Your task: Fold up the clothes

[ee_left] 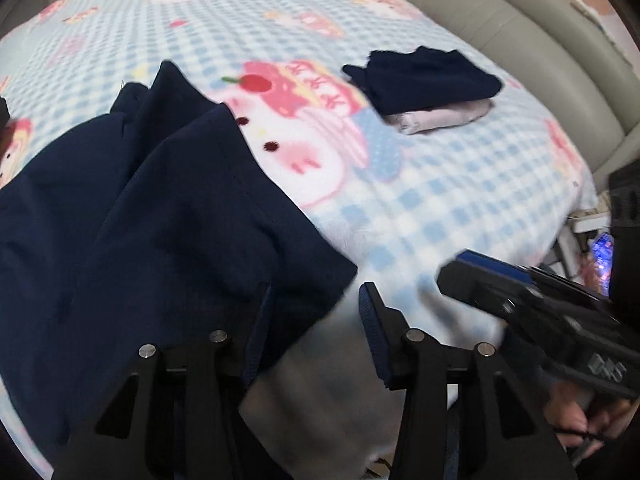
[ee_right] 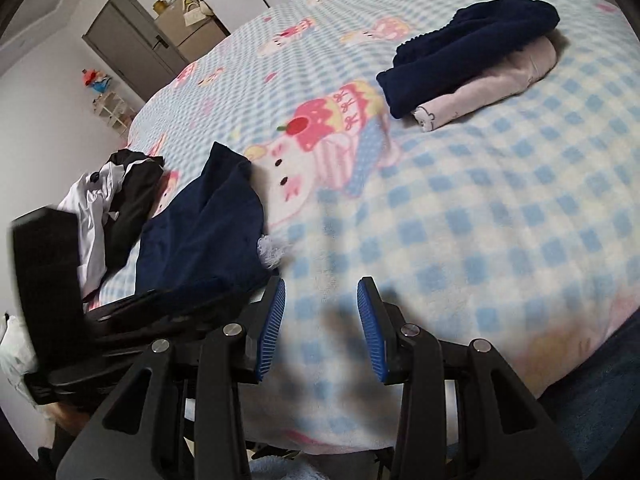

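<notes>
A loose navy garment (ee_left: 160, 208) lies crumpled on the checked cartoon blanket (ee_left: 460, 208), at the left of the left wrist view. My left gripper (ee_left: 316, 312) hovers at its near corner, jaws apart. The cloth's edge drapes past the left finger (ee_left: 258, 332), and no pad presses on it. My right gripper (ee_right: 320, 308) is open over bare blanket, nothing between its blue pads (ee_right: 370, 332). It shows again at the right as a black tool (ee_left: 520, 300). In the right wrist view the navy garment (ee_right: 208, 232) lies left of the fingers.
A folded stack, navy on top of pale grey (ee_right: 472, 52), sits at the far right of the blanket. A black-and-white garment (ee_right: 108, 196) lies at the left edge. A grey padded bed frame (ee_left: 520, 40) curves behind. A grey door (ee_right: 132, 48) stands beyond.
</notes>
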A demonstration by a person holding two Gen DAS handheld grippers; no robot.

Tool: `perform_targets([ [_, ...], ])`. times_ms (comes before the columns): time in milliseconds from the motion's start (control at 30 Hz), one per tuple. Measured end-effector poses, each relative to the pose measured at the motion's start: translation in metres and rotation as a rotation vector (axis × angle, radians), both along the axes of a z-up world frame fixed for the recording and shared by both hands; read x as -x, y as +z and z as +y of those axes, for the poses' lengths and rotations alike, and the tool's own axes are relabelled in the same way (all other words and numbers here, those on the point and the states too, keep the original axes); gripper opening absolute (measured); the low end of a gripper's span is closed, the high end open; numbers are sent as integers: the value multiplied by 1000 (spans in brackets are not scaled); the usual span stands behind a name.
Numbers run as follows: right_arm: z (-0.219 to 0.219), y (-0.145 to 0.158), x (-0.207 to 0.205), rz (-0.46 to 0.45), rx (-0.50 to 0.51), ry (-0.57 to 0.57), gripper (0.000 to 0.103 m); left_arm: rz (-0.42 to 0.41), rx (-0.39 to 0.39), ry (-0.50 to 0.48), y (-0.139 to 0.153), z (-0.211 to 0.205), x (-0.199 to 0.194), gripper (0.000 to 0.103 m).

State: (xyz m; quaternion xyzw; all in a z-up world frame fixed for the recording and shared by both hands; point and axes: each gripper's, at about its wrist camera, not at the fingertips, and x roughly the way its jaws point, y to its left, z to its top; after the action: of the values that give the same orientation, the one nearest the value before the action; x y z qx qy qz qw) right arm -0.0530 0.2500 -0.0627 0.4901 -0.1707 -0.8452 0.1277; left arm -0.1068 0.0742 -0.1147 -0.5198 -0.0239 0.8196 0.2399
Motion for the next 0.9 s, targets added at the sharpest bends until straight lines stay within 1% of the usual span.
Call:
perform_targets([
  [33, -2, -2, 2, -7, -7, 9, 38, 11, 11, 12, -3, 2, 2, 12],
  [100, -8, -3, 6, -14, -15, 32, 38, 35, -17, 44, 5, -8, -3, 9],
  [133, -12, -3, 9, -14, -16, 45, 38, 46, -63, 74, 14, -22, -6, 9],
  [233, -24, -3, 15, -15, -20, 84, 38, 75, -122, 143, 36, -59, -12, 8],
  [300, -33, -1, 24, -9, -19, 111, 38, 81, -169, 196, 52, -91, -14, 8],
  [367, -45, 2, 35, -5, -15, 140, 38, 98, -188, 260, 63, -128, -13, 8],
  [433, -58, 5, 47, 1, -15, 168, 38, 112, -180, 312, 65, -153, -9, 8],
  [467, -64, 6, 52, 5, -19, 180, 38, 117, -156, 349, 61, -170, -3, 8],
  [533, -78, 8, 64, 9, -27, 205, 38, 99, -107, 403, 53, -196, 9, 8],
  [667, -106, 11, 93, 17, -42, 250, 38, 84, -24, 462, 34, -233, 31, 8],
  [700, -112, 12, 100, 23, -50, 256, 38, 76, -18, 468, 30, -239, 34, 8],
  [767, -124, 10, 122, 32, -81, 259, 38, 37, -36, 472, 15, -249, 43, 8],
  [900, -148, 0, 163, 25, -139, 269, 38, 6, -59, 475, -7, -257, 47, 9],
])
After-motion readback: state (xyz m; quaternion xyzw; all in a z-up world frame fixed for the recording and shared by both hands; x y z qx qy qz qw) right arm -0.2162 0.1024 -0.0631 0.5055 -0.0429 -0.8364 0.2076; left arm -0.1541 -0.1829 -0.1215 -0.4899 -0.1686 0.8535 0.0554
